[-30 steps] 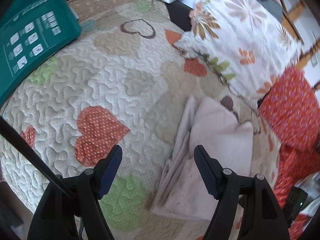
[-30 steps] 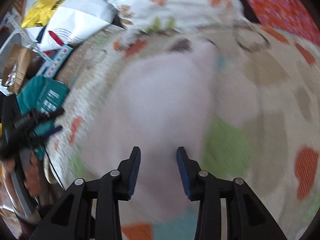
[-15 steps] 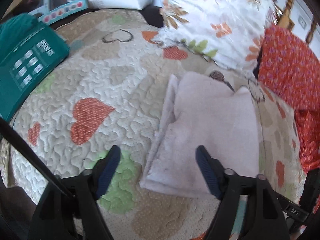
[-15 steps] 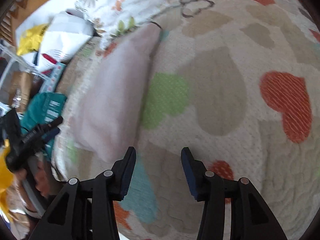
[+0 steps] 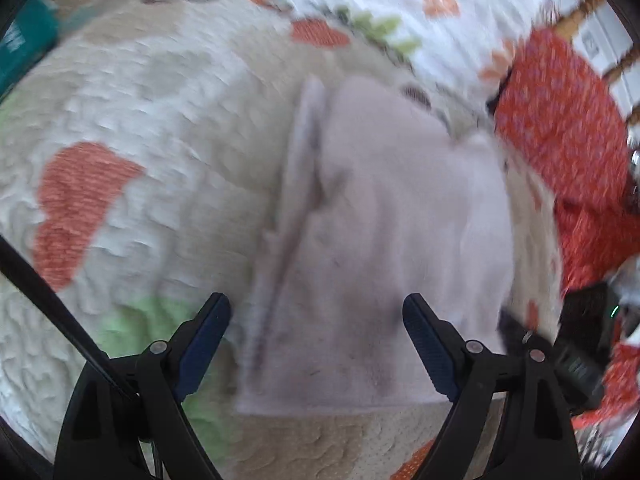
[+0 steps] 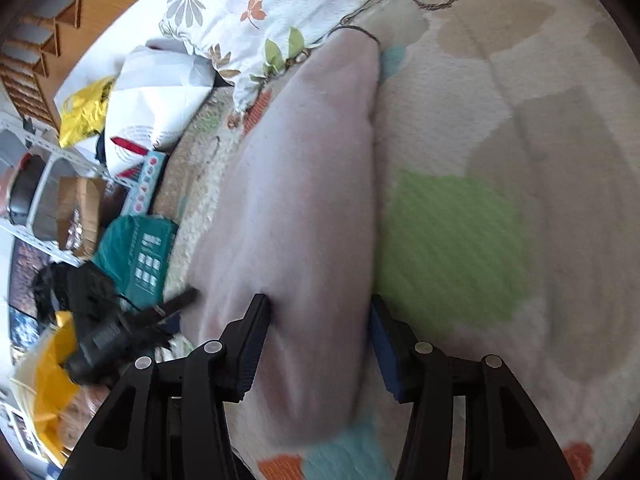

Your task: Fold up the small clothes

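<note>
A folded pale pink cloth [image 5: 380, 216] lies flat on a quilted bedspread with heart patches [image 5: 132, 128]. My left gripper [image 5: 316, 340] is open, its jaws spread either side of the cloth's near edge. In the right wrist view the same cloth [image 6: 304, 200] stretches away from me. My right gripper [image 6: 318, 344] is open with its fingers straddling the cloth's near end. The left gripper [image 6: 120, 328] shows at the left edge of that view.
A floral pillow [image 6: 256, 12] and an orange patterned cloth [image 5: 560, 128] lie at the far side of the bed. A teal package [image 6: 136, 248], white bags [image 6: 156, 96] and a shelf [image 6: 44, 184] stand beside the bed.
Both grippers have moved in over the pink cloth. The left one has come closer to its near edge; the right one swung back from the bare quilt to straddle its end.
</note>
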Tool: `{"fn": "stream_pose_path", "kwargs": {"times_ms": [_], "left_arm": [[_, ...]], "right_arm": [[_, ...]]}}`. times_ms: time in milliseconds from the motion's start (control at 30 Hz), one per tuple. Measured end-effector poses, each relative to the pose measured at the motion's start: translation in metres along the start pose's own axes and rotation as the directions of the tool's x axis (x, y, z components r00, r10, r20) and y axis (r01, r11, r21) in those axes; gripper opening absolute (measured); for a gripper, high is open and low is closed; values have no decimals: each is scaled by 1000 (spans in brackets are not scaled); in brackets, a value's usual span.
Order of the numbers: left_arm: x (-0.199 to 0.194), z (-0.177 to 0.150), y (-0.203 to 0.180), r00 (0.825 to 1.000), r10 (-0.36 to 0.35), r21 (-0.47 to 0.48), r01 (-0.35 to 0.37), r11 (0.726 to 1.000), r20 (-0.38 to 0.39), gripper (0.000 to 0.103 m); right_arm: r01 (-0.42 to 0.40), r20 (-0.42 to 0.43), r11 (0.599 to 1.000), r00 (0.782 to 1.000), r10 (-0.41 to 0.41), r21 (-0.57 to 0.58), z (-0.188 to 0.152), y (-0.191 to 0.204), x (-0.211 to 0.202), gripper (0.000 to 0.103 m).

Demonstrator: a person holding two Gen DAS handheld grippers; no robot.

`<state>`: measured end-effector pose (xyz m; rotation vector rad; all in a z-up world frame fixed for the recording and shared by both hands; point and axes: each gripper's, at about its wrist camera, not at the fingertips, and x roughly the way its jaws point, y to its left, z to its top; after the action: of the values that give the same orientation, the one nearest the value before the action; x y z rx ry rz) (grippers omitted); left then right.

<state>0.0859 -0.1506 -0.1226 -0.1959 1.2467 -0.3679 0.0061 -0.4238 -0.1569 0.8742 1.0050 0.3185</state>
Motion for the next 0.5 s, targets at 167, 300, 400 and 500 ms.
{"fn": "stream_pose_path", "kwargs": {"times_ms": [167, 300, 400, 500], "left_arm": [[2, -9, -36, 1000, 25, 73, -25, 997, 2, 35], [-2, -23, -48, 997, -67, 46, 69, 997, -49, 25], [0, -39, -59, 991, -90, 73, 97, 993, -99, 25], [5, -46, -62, 991, -57, 102, 69, 992, -120, 31]], "right_arm": [[-44, -6, 998, 999, 44, 33, 3, 0, -12, 29], [-11, 41, 999, 999, 12, -30, 0, 5, -52, 27], [82, 34, 995, 996, -80, -54, -9, -7, -73, 27], [166, -13, 984, 986, -167, -66, -17, -22, -73, 34]]}}
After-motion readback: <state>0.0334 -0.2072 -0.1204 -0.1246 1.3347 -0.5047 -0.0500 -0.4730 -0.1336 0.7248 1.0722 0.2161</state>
